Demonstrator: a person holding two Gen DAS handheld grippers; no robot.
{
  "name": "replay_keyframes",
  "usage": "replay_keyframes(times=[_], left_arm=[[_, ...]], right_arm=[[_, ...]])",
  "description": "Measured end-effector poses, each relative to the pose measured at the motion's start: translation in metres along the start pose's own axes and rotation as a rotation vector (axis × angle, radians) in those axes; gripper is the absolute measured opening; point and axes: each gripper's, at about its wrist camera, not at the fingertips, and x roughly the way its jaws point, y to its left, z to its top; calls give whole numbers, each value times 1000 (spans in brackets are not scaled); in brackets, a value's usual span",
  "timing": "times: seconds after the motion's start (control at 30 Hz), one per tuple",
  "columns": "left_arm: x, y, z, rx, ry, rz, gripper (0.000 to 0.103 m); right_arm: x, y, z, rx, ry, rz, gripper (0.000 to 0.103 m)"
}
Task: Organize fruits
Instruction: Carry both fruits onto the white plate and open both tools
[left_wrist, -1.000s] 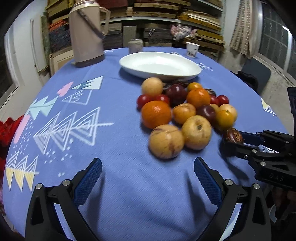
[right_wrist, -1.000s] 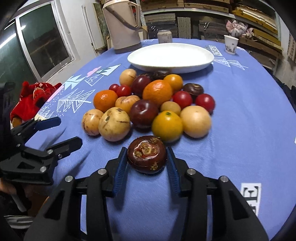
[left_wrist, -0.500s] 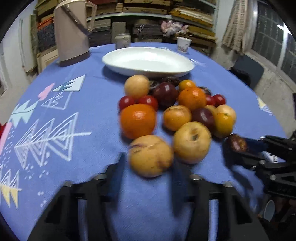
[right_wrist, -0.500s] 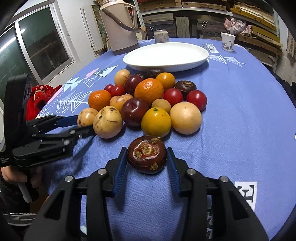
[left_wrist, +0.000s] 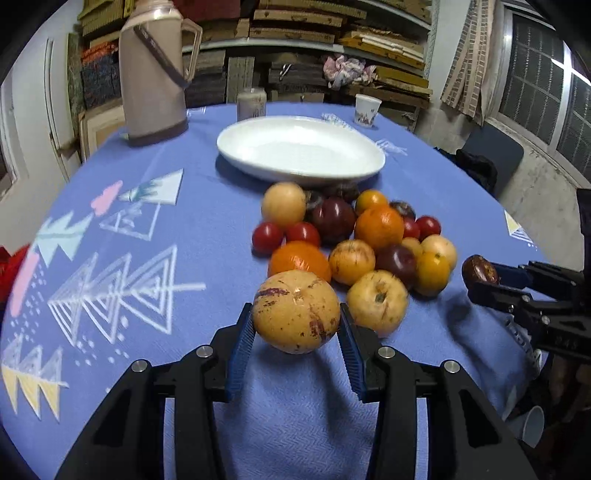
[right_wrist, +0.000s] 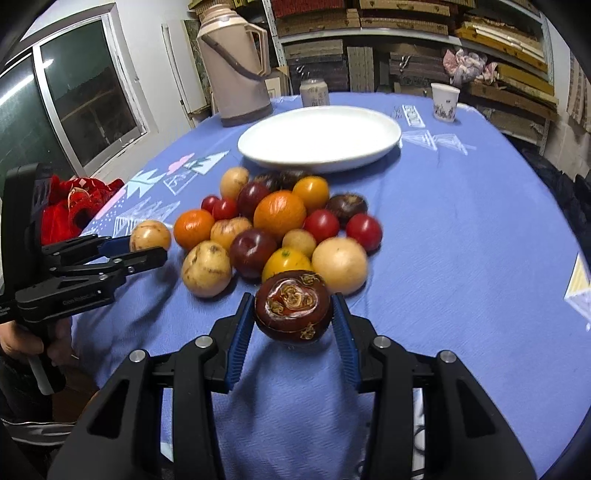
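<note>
Left gripper (left_wrist: 296, 334): blue pads clamped on a round tan fruit w/ purple streaks (left_wrist: 296, 312), raised off the blue patterned tablecloth (left_wrist: 129, 288). Right gripper (right_wrist: 293, 326): narrowly open, pinching a dark maroon round fruit w/ a scarred top (right_wrist: 292, 306), also clear of the cloth. Mixed fruit pile (right_wrist: 277, 225) just ahead of both; oval white plate (right_wrist: 319, 138) beyond the pile, nothing on it.

Behind your table, shelves (left_wrist: 332, 33) of stacked boards fill the frame's top; a barred window (left_wrist: 546, 74) sits upper right.
</note>
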Motion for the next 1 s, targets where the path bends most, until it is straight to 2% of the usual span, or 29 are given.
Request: replay_keyframes(times=[0.23,0.37,0.53,0.63,0.8,1.0], left_arm=[[-7,0,39,43,-28,2,45],[4,-2,78,83,-51,34,45],[39,0,128,80,-55,35,45],[79,11,153,36,-15,39,45],[127,20,167,-4,48,31,45],[152,23,166,-3,91,25,46]], right_arm=[[-16,0,45,-84,-59,-22,41],[-10,-4,86,-129,-98,-40,41],[38,-24,145,-95,-76,-40,41],[84,-42,168,-55,-24,-57,42],[139,-60,179,-11,43,-67,42],[161,-69,179,9,52,-50,43]])
